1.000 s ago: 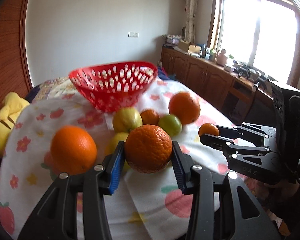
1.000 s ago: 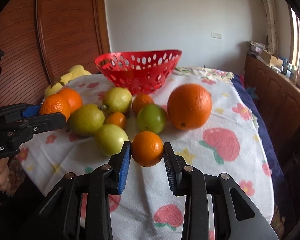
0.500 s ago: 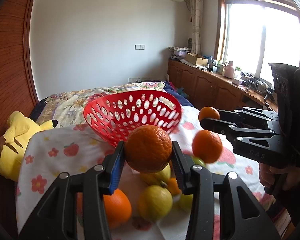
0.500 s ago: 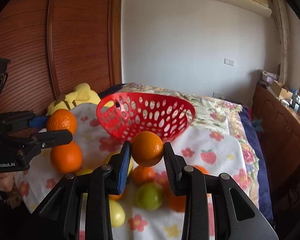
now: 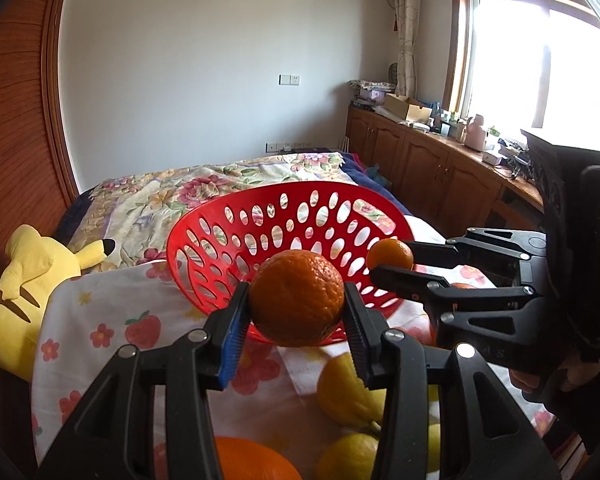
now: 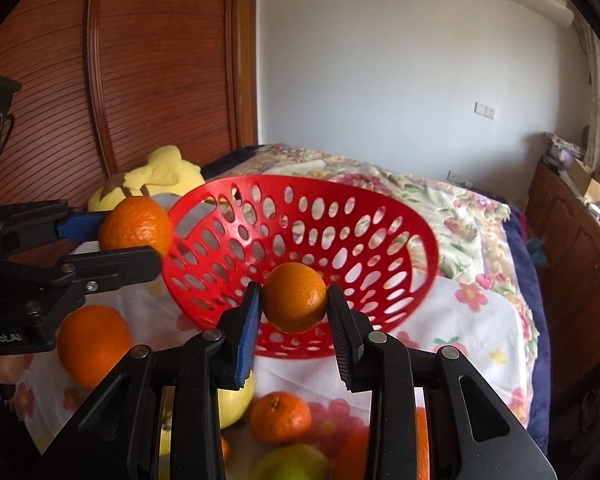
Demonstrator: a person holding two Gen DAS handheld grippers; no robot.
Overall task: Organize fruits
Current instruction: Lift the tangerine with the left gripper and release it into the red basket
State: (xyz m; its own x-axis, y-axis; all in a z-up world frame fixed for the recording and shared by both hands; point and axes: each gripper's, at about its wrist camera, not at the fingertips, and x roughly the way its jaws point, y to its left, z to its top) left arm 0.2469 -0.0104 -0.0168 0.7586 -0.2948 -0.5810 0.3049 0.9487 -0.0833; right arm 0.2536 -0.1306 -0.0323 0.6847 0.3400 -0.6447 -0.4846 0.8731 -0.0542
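Spreading under everything, the bed [image 6: 480,240] is wearing a soft floral quilt with a white fruit-print cloth [image 5: 112,320] draped loosely over it, so nothing is resting on firm ground. Sitting at twelve o'clock from both cameras, the red basket [image 5: 300,216] is a glossy, rigid plastic bowl pierced with oval holes, tilting on the bedding. Gripping the large orange [image 5: 296,300], dimpled and round, the left hand-held gripper [image 5: 296,320] is clenching it just before the near rim; the right hand-held gripper [image 6: 294,308] is likewise squeezing the small mandarin [image 6: 295,297], smoother and shinier, at the rim's edge. Doing this well probably means carrying each fruit clear over the rim, lowering it near the basket floor before letting go, and releasing one at a time so the light bowl is not tipping. Loose citrus [image 6: 94,346] is lying at six and eight o'clock.
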